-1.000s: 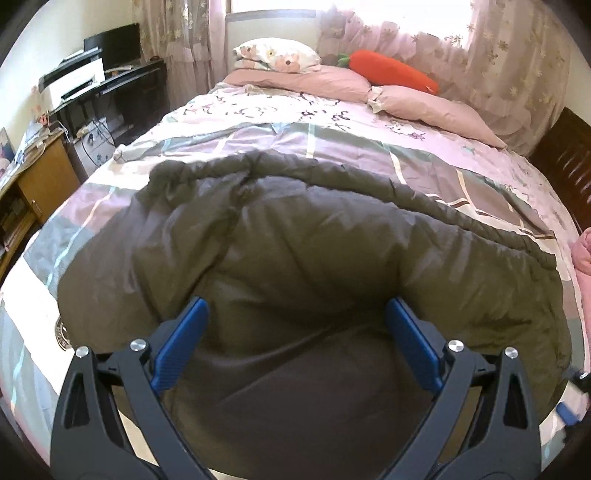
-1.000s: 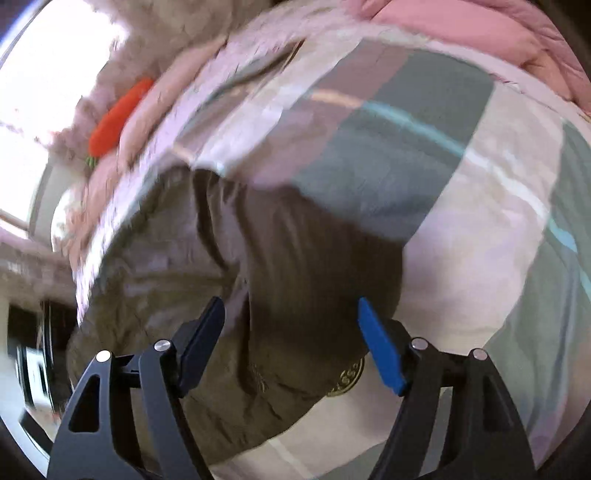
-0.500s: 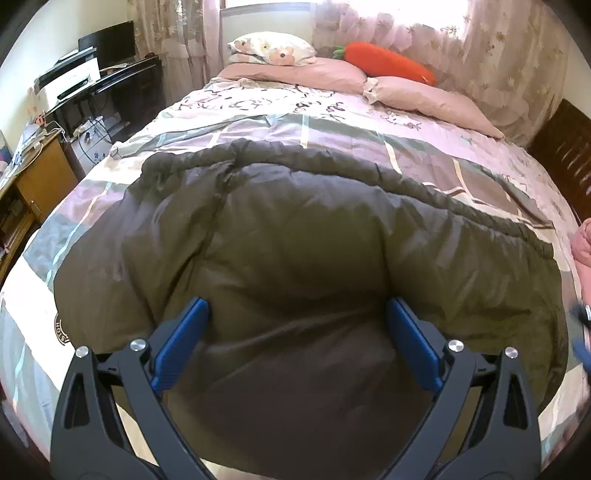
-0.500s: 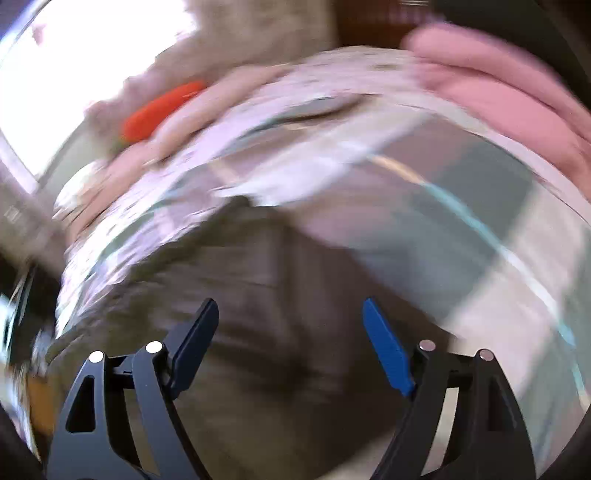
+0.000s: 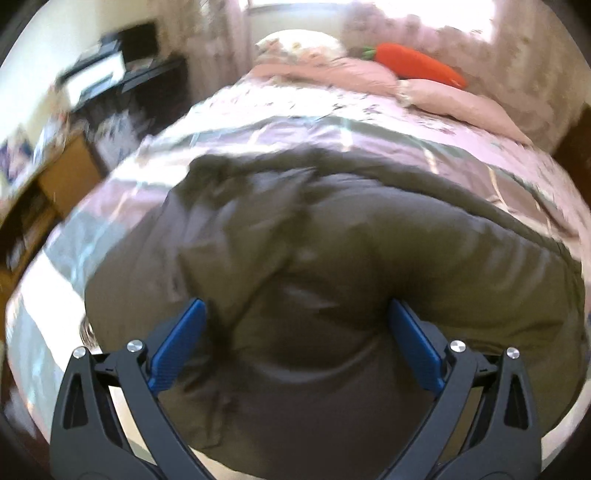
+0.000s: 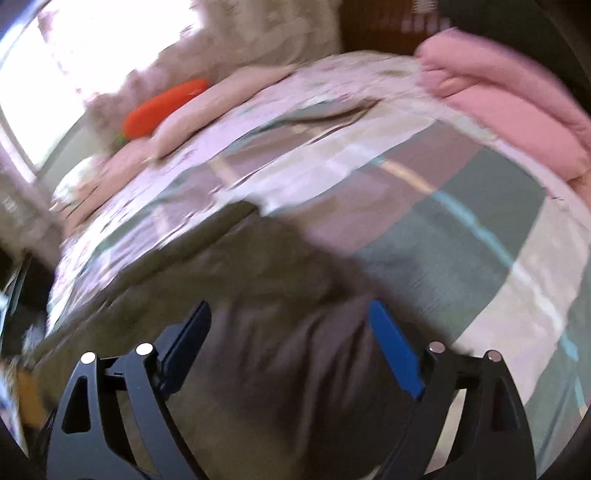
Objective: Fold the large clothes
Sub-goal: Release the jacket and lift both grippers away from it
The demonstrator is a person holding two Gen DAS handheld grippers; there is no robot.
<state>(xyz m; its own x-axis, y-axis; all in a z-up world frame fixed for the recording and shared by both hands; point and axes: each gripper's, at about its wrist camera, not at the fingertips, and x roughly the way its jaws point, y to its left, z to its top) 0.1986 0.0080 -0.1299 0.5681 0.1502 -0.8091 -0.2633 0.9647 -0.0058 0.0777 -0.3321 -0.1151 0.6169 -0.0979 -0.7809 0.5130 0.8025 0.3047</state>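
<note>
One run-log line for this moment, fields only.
garment: olive padded coat spread on bed | left tongs: open over coat | right tongs: open, just widening, nothing gripped

Home bedroom, made bed [image 5: 369, 125] with pink pillows [image 5: 458, 103], carrot plush [image 5: 417, 68], curtained window [image 5: 424, 22], desk [image 5: 122, 85]

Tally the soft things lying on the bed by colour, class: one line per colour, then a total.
Olive-brown: 1, the padded jacket
Orange: 1, the carrot plush
Pink: 3, two pillows and the folded pink quilt
White floral: 1, the floral pillow
Total: 6
</note>
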